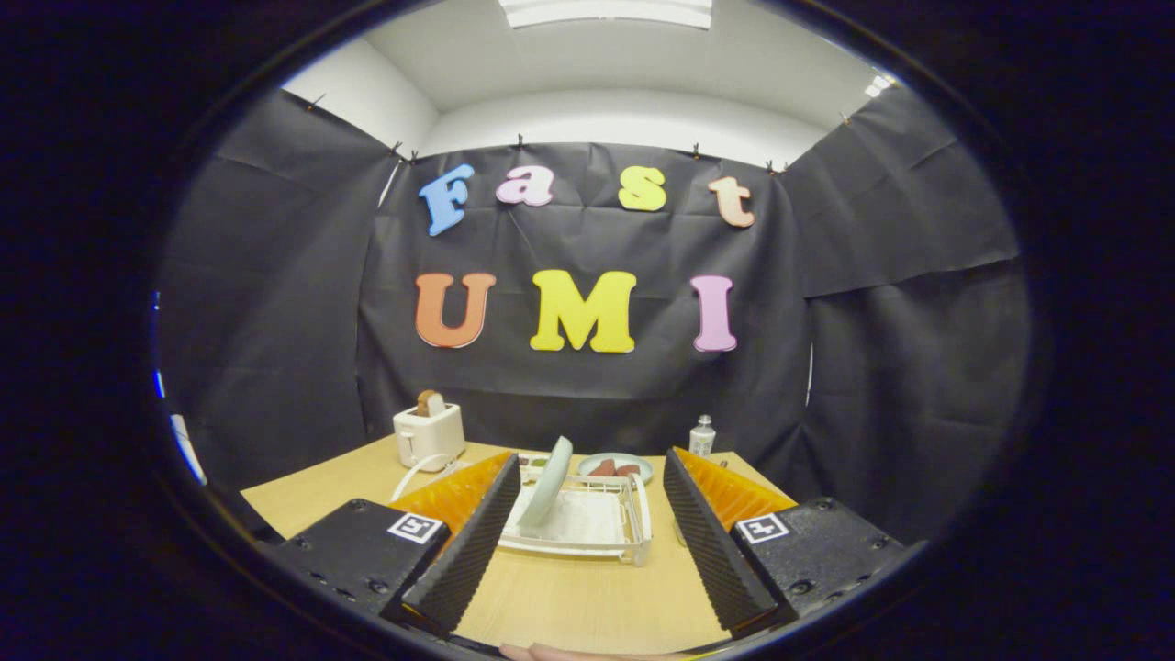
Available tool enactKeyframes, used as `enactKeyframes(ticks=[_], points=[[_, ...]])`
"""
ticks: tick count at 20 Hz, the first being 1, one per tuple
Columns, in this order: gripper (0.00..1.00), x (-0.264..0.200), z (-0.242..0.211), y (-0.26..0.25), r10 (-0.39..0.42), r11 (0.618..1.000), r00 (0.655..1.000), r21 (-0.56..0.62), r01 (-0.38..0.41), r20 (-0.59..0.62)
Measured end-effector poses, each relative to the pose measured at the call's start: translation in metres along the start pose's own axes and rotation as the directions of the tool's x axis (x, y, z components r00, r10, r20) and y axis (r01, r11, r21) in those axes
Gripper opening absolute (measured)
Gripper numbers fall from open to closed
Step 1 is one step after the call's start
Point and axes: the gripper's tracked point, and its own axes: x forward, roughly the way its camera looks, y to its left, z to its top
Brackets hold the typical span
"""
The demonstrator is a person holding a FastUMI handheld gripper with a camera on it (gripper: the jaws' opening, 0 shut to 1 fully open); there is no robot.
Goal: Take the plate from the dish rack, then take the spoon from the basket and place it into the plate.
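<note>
Farthest left on the wooden table [587,597] stands a white toaster [428,435] with a slice of bread [430,402] poking up from its slot, set back near the black cloth wall; a white cord [410,475] loops from its base toward the fingers. Next comes the gripper [583,542], its two fingers spread wide apart with nothing held between them, only bare tabletop at their near ends. In the gap between the fingers, just ahead of them, sits the white dish rack [587,519], and in its left part the pale plate [547,482] stands on edge, leaning a little to the left, its rim rising above the rack's wire frame (the left finger hides the rack's left end). The rest of the rack's tray looks white and flat. Beyond the rack, a second, shallow plate [615,467] lies flat on the table carrying some reddish-brown pieces [613,469] whose kind I cannot tell. To the right of that, beyond the right finger and close to the cloth wall, stands a small clear bottle [702,435] with a white cap.
</note>
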Motion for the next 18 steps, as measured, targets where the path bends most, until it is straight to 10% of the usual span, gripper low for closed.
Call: enactKeyframes(ticks=[10,18], points=[[1.00,0.142,0.036,0.009,-0.005,0.999,0.960,-0.040,-0.007,-0.280],[1.00,0.251,-0.003,0.033,-0.132,0.988,0.805,-0.141,0.061,-0.578]])
